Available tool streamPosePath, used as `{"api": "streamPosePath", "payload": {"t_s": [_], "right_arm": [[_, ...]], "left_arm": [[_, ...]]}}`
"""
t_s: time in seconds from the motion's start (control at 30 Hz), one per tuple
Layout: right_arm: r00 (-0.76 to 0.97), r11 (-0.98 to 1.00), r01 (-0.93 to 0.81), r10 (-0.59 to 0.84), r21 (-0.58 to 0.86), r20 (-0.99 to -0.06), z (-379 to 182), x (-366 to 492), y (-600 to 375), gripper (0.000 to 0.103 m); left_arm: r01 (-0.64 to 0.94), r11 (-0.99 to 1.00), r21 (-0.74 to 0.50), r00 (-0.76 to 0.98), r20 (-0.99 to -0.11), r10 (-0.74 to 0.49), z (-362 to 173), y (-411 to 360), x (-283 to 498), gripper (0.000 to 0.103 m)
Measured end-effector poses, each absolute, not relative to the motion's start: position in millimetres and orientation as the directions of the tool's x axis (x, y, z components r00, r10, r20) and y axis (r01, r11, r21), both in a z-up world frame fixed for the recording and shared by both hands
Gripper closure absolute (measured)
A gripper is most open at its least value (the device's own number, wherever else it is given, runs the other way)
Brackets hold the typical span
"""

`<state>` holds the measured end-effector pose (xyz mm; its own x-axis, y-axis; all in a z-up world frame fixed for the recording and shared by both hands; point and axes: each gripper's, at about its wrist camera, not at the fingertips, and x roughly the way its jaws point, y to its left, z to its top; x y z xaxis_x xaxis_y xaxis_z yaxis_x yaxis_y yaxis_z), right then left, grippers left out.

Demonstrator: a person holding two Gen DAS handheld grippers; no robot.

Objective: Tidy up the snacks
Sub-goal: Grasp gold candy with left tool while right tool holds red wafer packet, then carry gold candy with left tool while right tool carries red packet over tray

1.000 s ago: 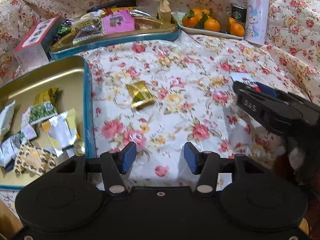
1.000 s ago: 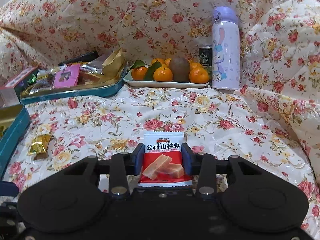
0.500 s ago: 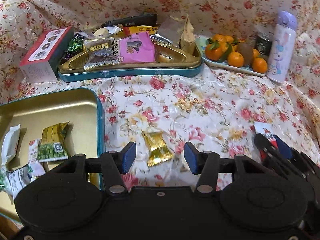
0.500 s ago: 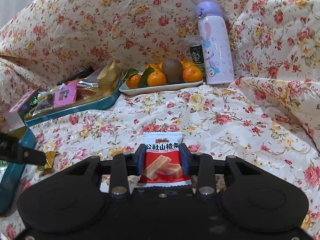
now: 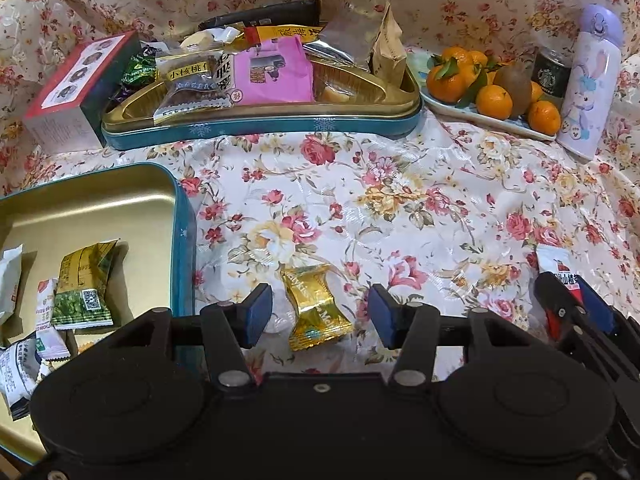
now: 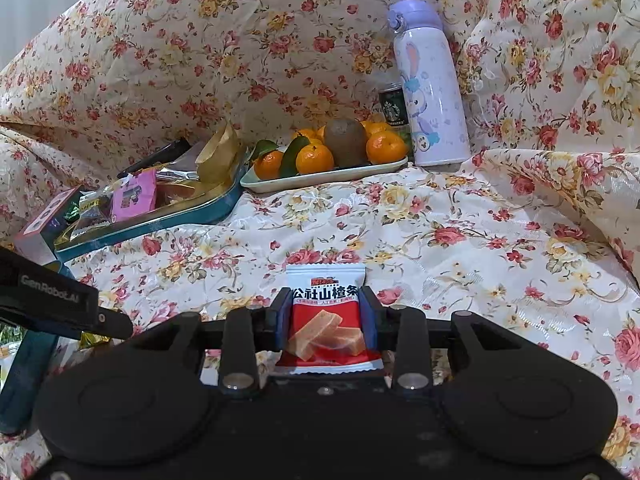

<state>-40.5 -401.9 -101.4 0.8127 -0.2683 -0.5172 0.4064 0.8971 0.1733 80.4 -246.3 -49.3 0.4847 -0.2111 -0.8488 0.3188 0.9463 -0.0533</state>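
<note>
My left gripper [image 5: 320, 314] is open, its blue pads either side of a gold-wrapped candy [image 5: 314, 306] lying on the floral cloth. My right gripper [image 6: 325, 318] is shut on a red-and-white hawthorn snack packet [image 6: 326, 316], held above the cloth; it also shows at the right edge of the left wrist view [image 5: 560, 276]. A teal tin with a gold inside [image 5: 182, 216] at the left holds several small snack packets. A second teal tin [image 5: 260, 130] at the back is heaped with mixed snacks.
A red-topped box [image 5: 68, 100] stands left of the back tin. A plate of oranges and a kiwi [image 5: 492, 92], a Starbucks can [image 5: 552, 72] and a purple bunny bottle [image 5: 592, 84] stand at the back right. Floral cloth rises behind and to the right.
My left gripper has moved forward over the cloth until the gold candy lies between its open pads. The right gripper keeps the hawthorn packet and has drifted slightly.
</note>
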Motion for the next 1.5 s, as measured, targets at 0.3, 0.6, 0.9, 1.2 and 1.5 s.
{"api": "streamPosePath", "payload": {"t_s": [0.3,0.6,0.9,1.2,1.5], "right_arm": [[0.813,0.897,0.406,-0.268,0.174,-0.517,-101,-40,-402,0.066],[0.814,0.898,0.404,-0.265,0.176,-0.518,-101,-40,-402,0.066],[0.814,0.898,0.403,-0.264,0.176,-0.518,-101,-40,-402,0.066],[0.815,0.899,0.4,-0.26,0.178,-0.518,-102,-40,-402,0.066],[0.815,0.899,0.4,-0.26,0.179,-0.517,-102,-40,-401,0.066]], "left_arm": [[0.325,0.946,-0.017,0.493,-0.85,-0.185,-52,-254,82,0.045],[0.351,0.936,-0.022,0.482,-0.853,-0.201,-48,-263,75,0.076],[0.39,0.92,-0.04,0.464,-0.854,-0.234,-47,-258,51,0.077],[0.409,0.907,-0.096,0.431,-0.856,-0.285,-43,-246,28,0.077],[0.436,0.894,-0.109,0.45,-0.833,-0.321,-30,-227,0,0.077]]}}
